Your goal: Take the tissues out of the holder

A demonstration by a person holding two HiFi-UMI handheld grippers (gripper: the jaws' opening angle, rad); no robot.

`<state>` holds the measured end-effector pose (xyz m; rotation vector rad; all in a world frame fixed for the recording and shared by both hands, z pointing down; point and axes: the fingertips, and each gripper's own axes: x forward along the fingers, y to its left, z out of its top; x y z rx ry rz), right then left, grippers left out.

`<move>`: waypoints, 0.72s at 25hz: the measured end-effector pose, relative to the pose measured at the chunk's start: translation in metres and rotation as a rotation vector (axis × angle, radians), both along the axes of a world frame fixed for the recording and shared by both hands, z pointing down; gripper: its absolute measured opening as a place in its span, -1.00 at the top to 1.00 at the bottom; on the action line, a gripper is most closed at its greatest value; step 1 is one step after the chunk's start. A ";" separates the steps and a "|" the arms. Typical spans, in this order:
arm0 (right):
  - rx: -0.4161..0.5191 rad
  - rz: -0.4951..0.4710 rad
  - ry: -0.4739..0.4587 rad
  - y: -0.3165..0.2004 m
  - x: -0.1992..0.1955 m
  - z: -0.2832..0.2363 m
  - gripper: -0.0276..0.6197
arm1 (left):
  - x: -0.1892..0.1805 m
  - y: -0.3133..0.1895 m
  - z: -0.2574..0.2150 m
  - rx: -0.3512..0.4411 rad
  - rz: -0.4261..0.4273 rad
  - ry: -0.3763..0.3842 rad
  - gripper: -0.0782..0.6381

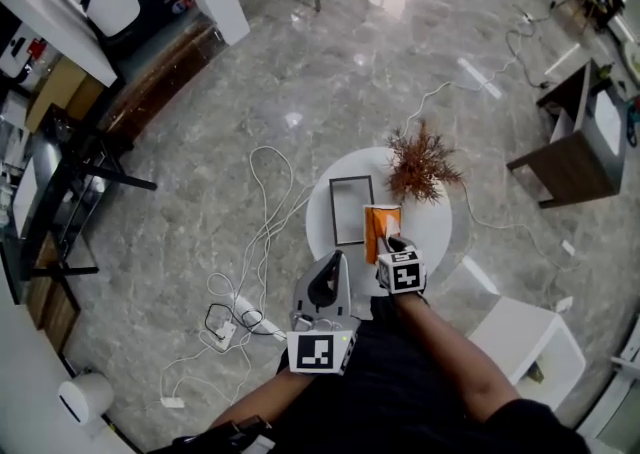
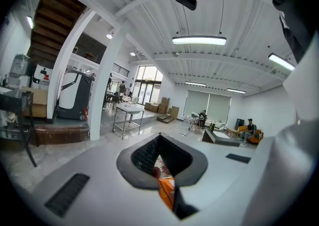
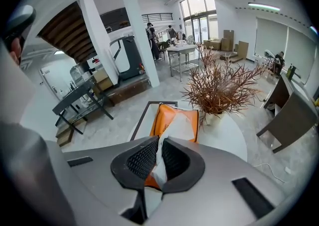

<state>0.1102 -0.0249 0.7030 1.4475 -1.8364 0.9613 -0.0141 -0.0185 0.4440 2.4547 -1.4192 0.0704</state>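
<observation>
**Right jaws clenched on a tissue above the orange holder**

The right gripper (image 3: 159, 143) is over the near end of the orange holder (image 3: 167, 118). Its jaws are pressed together on a white tissue (image 3: 159, 164). The tissue runs up from the top of the holder and passes between the 2 dark ribbed pads, with a fold of it showing below them. In the head view the same gripper (image 1: 392, 244) points at the holder (image 1: 381, 225) from the person's side, and its marker cube faces up.

The holder stands upright near the middle of a round white worktop (image 1: 435, 227). Just to its left lies a dark frame (image 1: 351, 210), flat on the worktop, rectangular, with a pale inside. Behind the holder and a little to the right, a bunch of dried branches (image 1: 420, 164) spreads out of a pale vase (image 3: 215, 117), close to the holder but not touching it.

The left gripper (image 1: 338, 260) is held back at the near-left edge of the worktop, apart from the holder and tilted upward. In its own view the left gripper's (image 2: 159, 138) jaws meet at the tips with nothing between them. A strip of orange from the holder shows only through the gap behind the pads.

On the grey marble floor (image 1: 330, 72) to the left of the worktop, white cables (image 1: 262, 242) trail in loose loops
</observation>
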 end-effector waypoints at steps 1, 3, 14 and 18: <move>-0.006 0.000 -0.004 0.003 0.002 0.000 0.85 | 0.004 0.001 0.000 -0.003 0.005 0.009 0.79; -0.014 0.006 -0.010 0.010 0.007 0.003 0.85 | 0.012 0.006 -0.001 -0.004 0.018 0.015 0.79; -0.042 0.019 -0.031 0.028 0.038 0.011 0.85 | 0.043 0.016 0.004 -0.026 0.030 -0.003 0.79; -0.046 -0.001 -0.029 0.032 0.051 0.014 0.85 | 0.054 0.015 0.002 -0.017 0.015 0.000 0.79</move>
